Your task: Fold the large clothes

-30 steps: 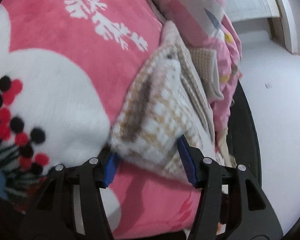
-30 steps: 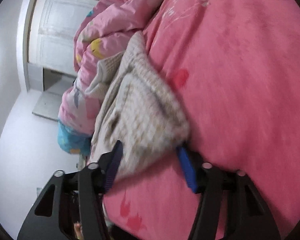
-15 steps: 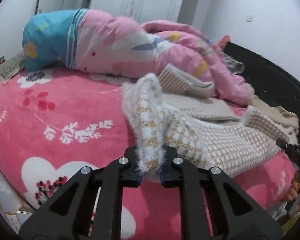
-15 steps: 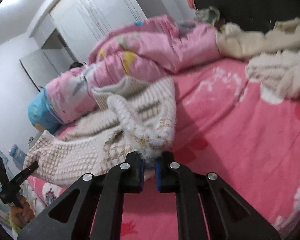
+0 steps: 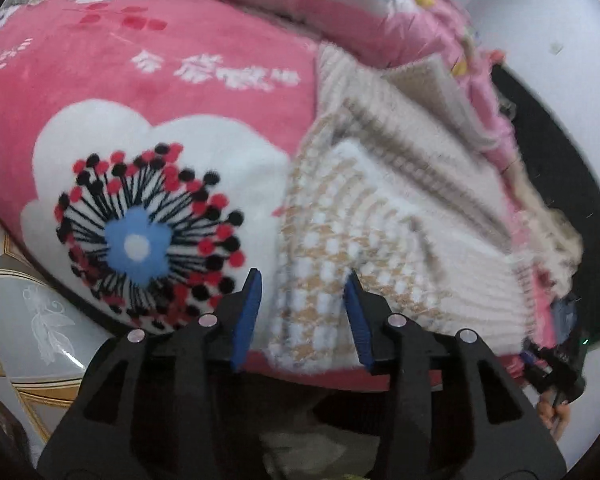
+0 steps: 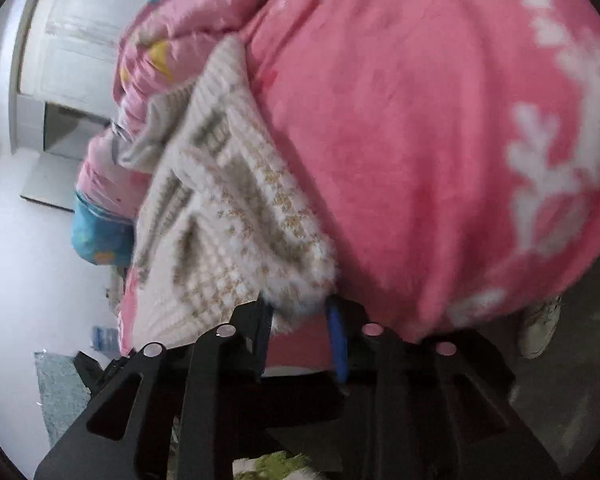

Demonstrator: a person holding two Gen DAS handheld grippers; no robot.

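A cream and beige knitted sweater (image 5: 380,220) lies folded on the pink flowered blanket (image 5: 180,92). Its near corner sits between the blue pads of my left gripper (image 5: 304,276), whose jaws are opening and do not press on the knit. In the right wrist view the sweater (image 6: 228,208) runs along the bed's left edge. Its fluffy corner reaches between the pads of my right gripper (image 6: 300,304), which is also opening with the cloth loose. The right gripper (image 5: 556,364) and a hand show at the left view's lower right.
A crumpled pink quilt (image 5: 340,4) and a blue pillow (image 6: 100,240) lie behind the sweater. A black bed frame (image 5: 560,160) borders the far side. Patterned floor tile (image 5: 28,312) lies below the bed. A white door (image 6: 80,32) and a shoe (image 6: 540,328) are nearby.
Half a second ago both grippers were shut on the sweater's raised edge. Now both have parted their jaws, the edge lies on the blanket, and both cameras look down at the bed.
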